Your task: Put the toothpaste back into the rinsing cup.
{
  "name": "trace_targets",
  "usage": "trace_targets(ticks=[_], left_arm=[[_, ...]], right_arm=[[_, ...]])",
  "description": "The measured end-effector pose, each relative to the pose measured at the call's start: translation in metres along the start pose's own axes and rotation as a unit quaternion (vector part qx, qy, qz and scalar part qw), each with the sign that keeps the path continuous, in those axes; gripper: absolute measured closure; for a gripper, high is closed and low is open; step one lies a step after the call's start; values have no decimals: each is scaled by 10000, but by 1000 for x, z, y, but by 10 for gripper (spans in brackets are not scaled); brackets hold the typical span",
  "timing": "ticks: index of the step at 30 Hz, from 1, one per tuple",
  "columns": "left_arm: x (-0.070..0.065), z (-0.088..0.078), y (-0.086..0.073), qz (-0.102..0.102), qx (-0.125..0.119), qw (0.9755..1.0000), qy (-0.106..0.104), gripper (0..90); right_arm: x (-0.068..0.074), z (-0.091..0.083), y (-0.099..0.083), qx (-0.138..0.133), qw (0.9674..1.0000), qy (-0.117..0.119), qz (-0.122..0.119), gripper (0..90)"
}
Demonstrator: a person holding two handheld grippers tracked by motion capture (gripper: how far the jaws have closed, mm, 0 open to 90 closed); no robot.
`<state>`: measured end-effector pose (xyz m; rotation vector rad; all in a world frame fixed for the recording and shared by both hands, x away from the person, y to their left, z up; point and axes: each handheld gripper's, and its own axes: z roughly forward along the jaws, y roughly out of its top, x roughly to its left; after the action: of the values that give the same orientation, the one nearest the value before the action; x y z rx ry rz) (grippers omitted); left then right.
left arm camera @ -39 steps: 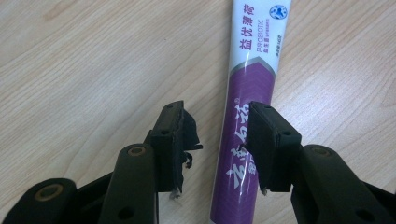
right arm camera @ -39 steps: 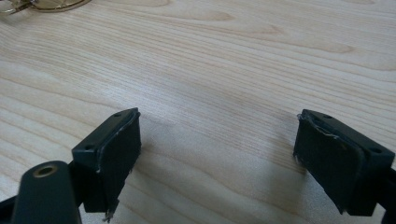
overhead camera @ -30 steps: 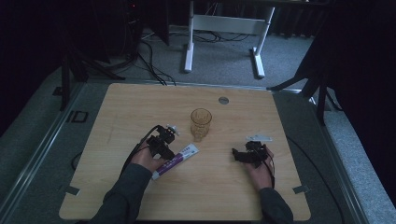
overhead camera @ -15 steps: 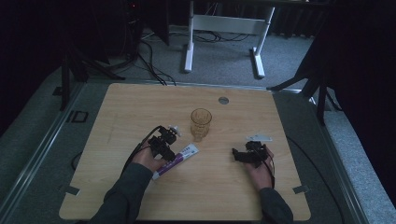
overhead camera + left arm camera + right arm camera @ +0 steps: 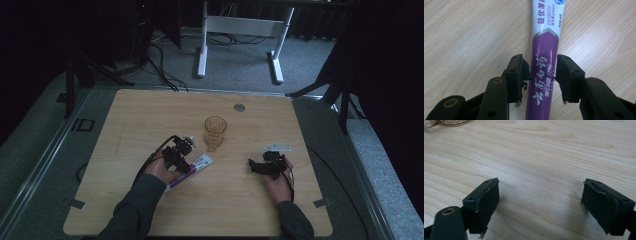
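Toothpaste tube (image 5: pixel 543 75) flat on table (image 5: pixel 469 37), lengthwise between left claw (image 5: pixel 541 75) pads

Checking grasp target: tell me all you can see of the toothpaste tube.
The toothpaste tube lies flat on the wooden table, near the amber glass but apart from it. It looks like glossy soft plastic: purple lower body with white Chinese characters, white upper part printed "PROBIOTIC". Neither end shows clearly, so whether it is capped I cannot tell. The left gripper straddles the purple part; its fingers sit against both sides, seemingly pressing on it.
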<state>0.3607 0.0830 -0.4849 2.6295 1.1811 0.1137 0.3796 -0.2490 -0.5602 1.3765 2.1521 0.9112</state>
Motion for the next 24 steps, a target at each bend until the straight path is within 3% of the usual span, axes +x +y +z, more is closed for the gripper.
trace_targets(ticks=[24], left_arm=[[-6, 15, 8, 127, 312, 9994, -113, 583]], right_arm=[[0, 0, 0, -1, 10000, 1, 3, 148]])
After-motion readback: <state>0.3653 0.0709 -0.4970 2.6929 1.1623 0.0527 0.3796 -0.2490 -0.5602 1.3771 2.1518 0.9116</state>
